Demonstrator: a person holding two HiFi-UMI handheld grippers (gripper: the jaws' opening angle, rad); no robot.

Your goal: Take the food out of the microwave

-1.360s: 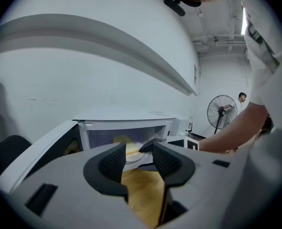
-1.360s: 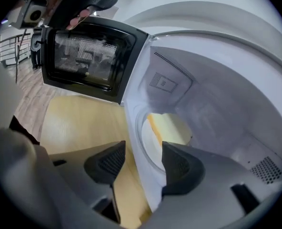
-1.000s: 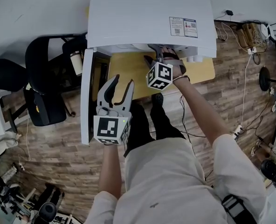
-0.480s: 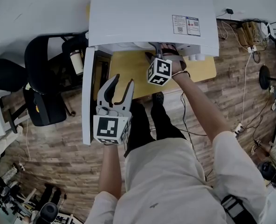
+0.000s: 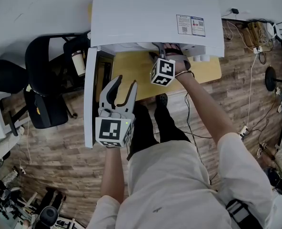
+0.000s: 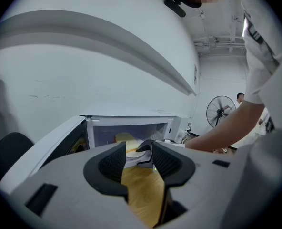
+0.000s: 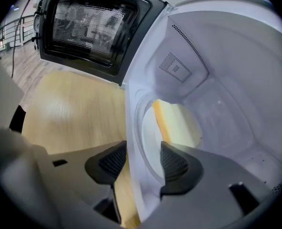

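Your right gripper (image 7: 143, 157) has crept a little deeper under the roof of the microwave (image 5: 155, 13) than it was a second ago, while your left gripper (image 5: 124, 85) has stayed where it was, out over the near edge of the counter (image 5: 131, 70) beside the swung-open door (image 5: 88, 94).

Both sets of fingers are spread, and neither holds anything. The left ones frame only bare counter, with the oven well ahead of them.

The yellow food (image 7: 176, 120) sits on a white plate (image 7: 148, 128) inside the cavity, straight ahead of your right fingers and just beyond their tips. That gripper is rolled onto its side, so a white edge runs between the two fingers. I cannot tell whether this is the plate's rim or the oven's front sill.

Your right hand is clearly the nearer one. I judge the next move to be a short push forward until the rim sits between the fingers, then a close on the plate and not on the food. Keep the plate level as it comes out over the sill.
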